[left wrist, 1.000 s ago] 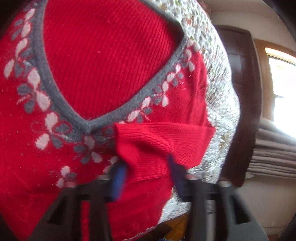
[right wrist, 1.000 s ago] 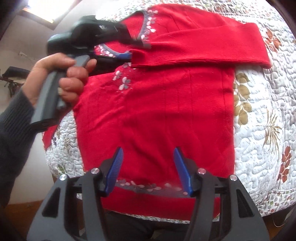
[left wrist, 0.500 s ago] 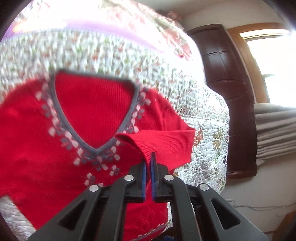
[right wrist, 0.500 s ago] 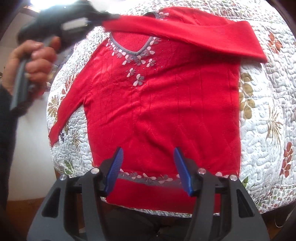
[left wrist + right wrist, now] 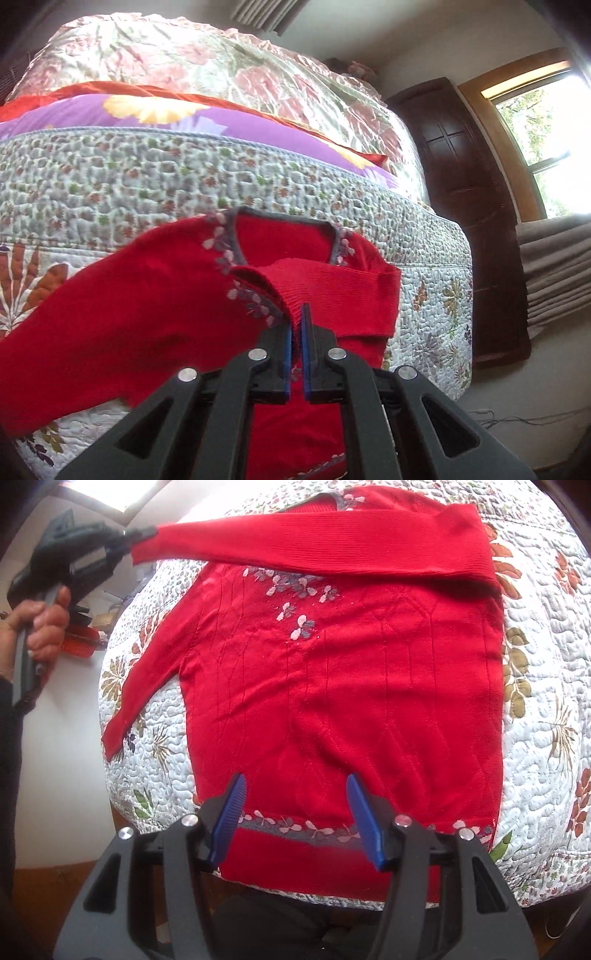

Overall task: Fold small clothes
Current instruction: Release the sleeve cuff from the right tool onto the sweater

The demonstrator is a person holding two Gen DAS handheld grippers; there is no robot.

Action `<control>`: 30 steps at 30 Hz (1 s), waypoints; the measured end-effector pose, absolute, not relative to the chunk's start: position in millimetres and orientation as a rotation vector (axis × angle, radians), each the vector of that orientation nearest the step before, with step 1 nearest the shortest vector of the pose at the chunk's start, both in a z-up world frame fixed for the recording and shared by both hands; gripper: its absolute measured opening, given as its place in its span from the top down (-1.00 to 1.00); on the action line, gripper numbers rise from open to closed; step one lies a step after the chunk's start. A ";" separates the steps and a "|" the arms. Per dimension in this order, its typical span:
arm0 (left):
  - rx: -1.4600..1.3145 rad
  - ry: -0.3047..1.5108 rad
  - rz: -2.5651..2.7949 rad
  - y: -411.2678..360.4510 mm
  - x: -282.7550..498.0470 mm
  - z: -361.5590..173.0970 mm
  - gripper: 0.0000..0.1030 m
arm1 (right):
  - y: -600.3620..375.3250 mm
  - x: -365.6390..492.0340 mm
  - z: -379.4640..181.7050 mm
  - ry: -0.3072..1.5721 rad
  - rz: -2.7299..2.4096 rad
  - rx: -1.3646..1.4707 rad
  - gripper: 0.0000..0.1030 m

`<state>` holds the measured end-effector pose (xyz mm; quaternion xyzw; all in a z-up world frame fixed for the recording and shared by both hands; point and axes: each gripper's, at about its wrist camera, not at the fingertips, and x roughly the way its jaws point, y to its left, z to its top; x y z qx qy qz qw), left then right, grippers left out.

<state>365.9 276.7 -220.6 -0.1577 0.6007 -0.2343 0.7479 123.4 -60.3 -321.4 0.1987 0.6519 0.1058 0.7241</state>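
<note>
L gripper [image 5: 296, 328] pinching red sweater [image 5: 147, 314] cuff (sleeve lifted) over quilt [image 5: 147, 184].

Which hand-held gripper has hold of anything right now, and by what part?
The left hand-held gripper is shut on the cuff end of one sleeve of the red knitted sweater, drawn across the chest. The right hand-held gripper is open, holding nothing.

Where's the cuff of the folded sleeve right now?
Clamped in the left gripper, the cuff hangs at upper left of the right wrist view, beyond the red sweater.
</note>
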 end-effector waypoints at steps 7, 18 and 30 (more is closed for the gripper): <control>-0.378 1.359 -0.438 315.2 359.8 -256.7 0.93 | -57.4 122.4 -327.5 1.465 0.227 0.433 -0.10; -0.388 1.414 -0.380 343.3 364.1 -305.0 0.93 | -55.3 126.5 -337.1 1.493 0.220 0.432 -0.10; -0.393 1.476 -0.307 362.6 368.6 -358.0 0.94 | -79.6 138.9 -354.8 1.510 0.162 0.440 -0.10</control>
